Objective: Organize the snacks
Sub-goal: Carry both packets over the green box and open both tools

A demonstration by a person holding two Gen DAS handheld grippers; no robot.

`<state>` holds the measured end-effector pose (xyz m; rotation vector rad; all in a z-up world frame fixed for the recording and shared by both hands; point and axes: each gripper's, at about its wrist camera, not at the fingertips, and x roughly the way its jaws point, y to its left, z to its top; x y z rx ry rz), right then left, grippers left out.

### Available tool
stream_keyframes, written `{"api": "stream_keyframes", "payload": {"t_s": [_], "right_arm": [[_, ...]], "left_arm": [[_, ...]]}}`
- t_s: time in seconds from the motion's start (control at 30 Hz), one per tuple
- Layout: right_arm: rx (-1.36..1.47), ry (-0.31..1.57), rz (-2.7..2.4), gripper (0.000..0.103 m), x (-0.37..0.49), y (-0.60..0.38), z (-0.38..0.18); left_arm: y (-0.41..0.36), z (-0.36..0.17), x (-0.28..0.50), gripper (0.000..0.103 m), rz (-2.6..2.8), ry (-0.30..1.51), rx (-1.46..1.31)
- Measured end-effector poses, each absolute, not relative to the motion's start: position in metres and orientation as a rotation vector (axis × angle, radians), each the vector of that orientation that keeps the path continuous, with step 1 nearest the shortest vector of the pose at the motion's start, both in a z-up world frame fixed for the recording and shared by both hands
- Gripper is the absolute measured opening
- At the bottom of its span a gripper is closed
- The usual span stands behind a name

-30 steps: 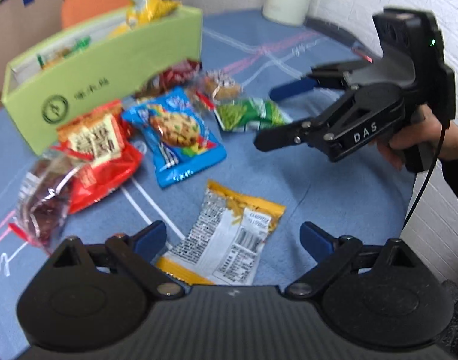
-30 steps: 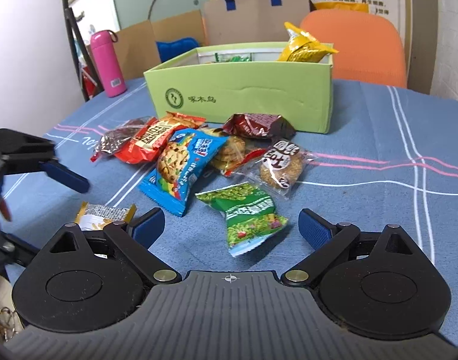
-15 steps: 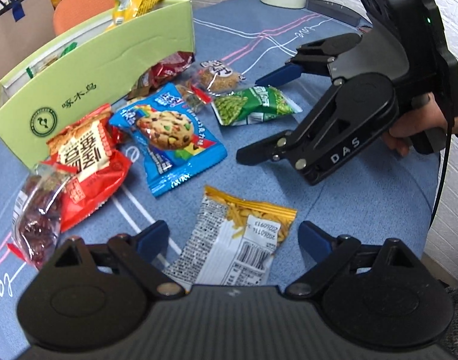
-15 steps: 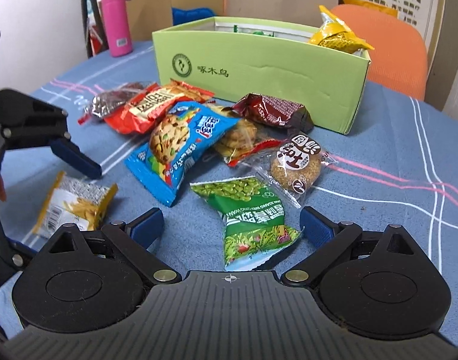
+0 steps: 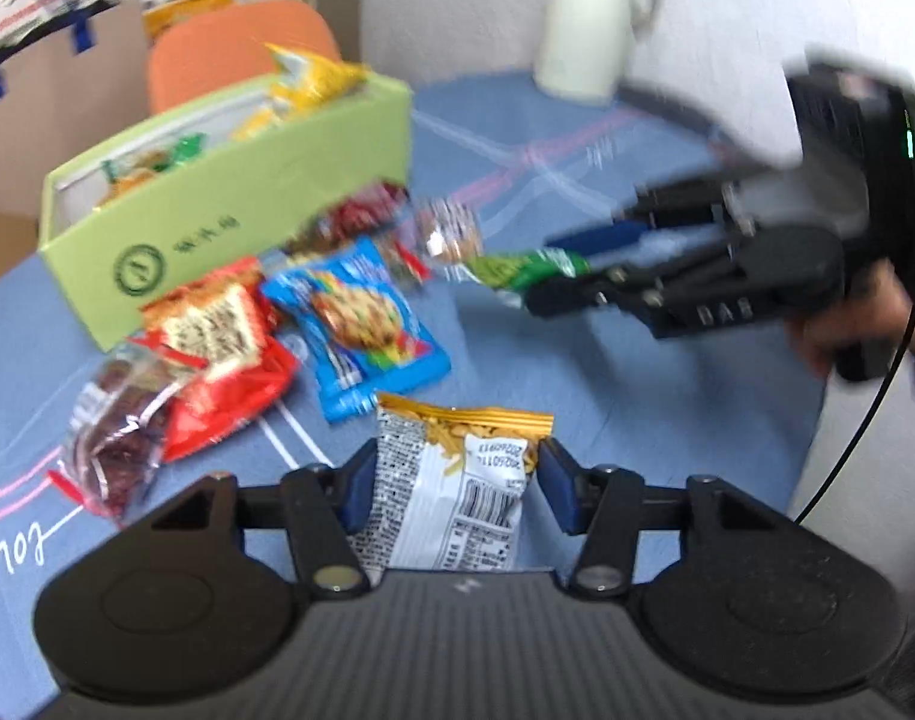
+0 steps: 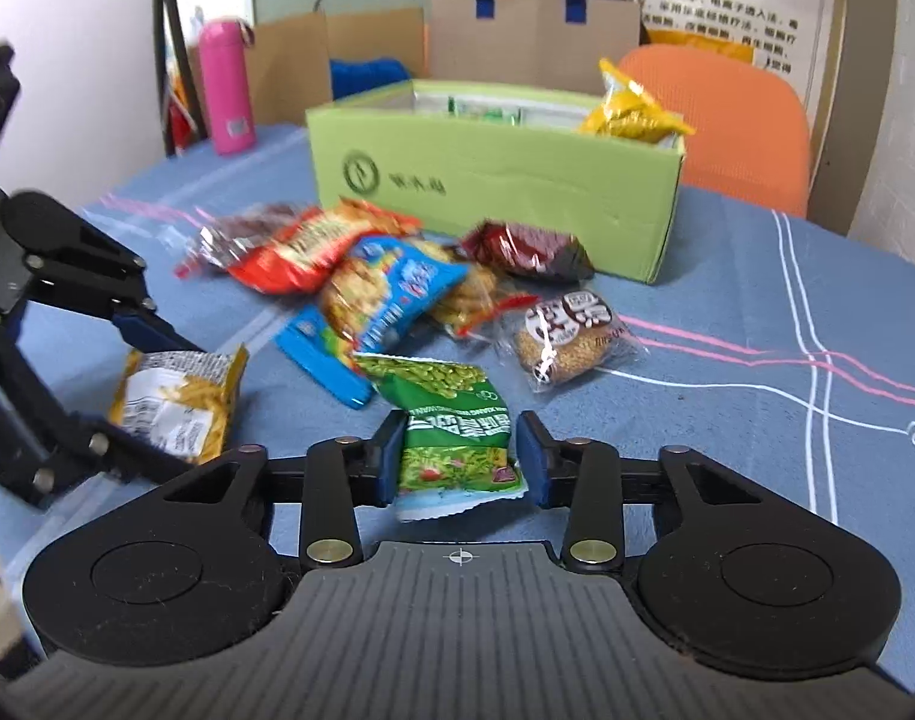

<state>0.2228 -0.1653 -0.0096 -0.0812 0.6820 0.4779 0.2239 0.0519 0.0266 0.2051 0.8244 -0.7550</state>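
Blue-clothed surface (image 6: 727, 276), green box (image 6: 493, 180) waiting behind loose snacks.
Left tool (image 5: 454, 483) closing on yellow packet (image 5: 457, 492), right tool (image 6: 460, 459) closing on green packet (image 6: 451, 420), each pinched for boxing.

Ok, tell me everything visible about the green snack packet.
The green packet is a crinkly, glossy plastic pouch printed with green peas and white lettering, with a white crimped seam at its near end. It sits between the right gripper fingers, whose jaws are closing and whose blue pads press its sides. Its far end points toward the blue packet. In the left wrist view it appears lifted off the blue cloth, though blur prevents certainty.
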Motion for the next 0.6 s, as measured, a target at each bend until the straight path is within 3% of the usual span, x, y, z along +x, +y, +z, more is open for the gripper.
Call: {"api": "stream_keyframes", "payload": {"t_s": [0.23, 0.5, 0.53, 0.57, 0.6], "right_arm": [[0.033, 0.561, 0.526, 0.018, 0.266, -0.171, 0.034], [0.037, 0.487, 0.438, 0.019, 0.394, -0.156, 0.058], [0.042, 0.493, 0.433, 0.024, 0.408, -0.154, 0.056], [0.042, 0.51, 0.432, 0.028, 0.421, -0.151, 0.053], [0.042, 0.516, 0.425, 0.031, 0.43, -0.149, 0.05]], "left_arm": [[0.081, 0.079, 0.304, 0.054, -0.569, 0.708, 0.012], [0.068, 0.099, 0.427, 0.054, -0.454, 0.689, -0.102], [0.064, 0.097, 0.437, 0.055, -0.444, 0.687, -0.097], [0.063, 0.094, 0.445, 0.07, -0.421, 0.678, -0.079], [0.06, 0.091, 0.451, 0.076, -0.39, 0.672, -0.069]]}}
